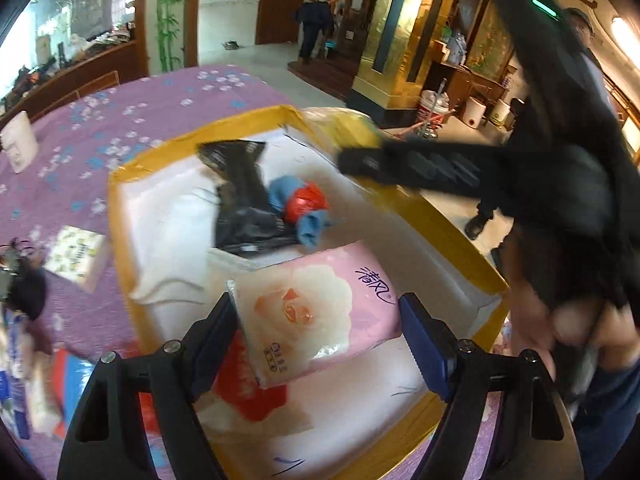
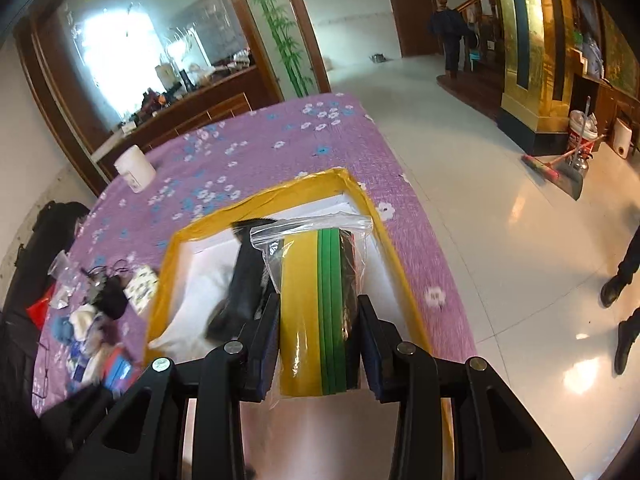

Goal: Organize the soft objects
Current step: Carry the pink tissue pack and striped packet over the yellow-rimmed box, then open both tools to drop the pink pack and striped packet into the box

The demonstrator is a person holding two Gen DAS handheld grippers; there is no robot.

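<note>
A yellow-rimmed box (image 1: 120, 216) with a white lining stands on the purple flowered table. My left gripper (image 1: 320, 332) is shut on a pink tissue pack (image 1: 316, 308) and holds it over the box's near end. Inside the box lie a black plastic bag (image 1: 240, 216) and a blue and red cloth bundle (image 1: 304, 208). My right gripper (image 2: 318, 344) is shut on a clear zip bag of yellow, green and dark sponges (image 2: 316, 304), above the box (image 2: 256, 204). The right gripper (image 1: 360, 162) also shows in the left wrist view, over the box's far right rim.
A small patterned tissue pack (image 1: 76, 258) and a white roll (image 1: 18, 142) lie on the table left of the box. A pile of soft items (image 2: 96, 320) sits at the table's left edge. Beyond the table are tiled floor, a broom (image 2: 556, 168) and people standing.
</note>
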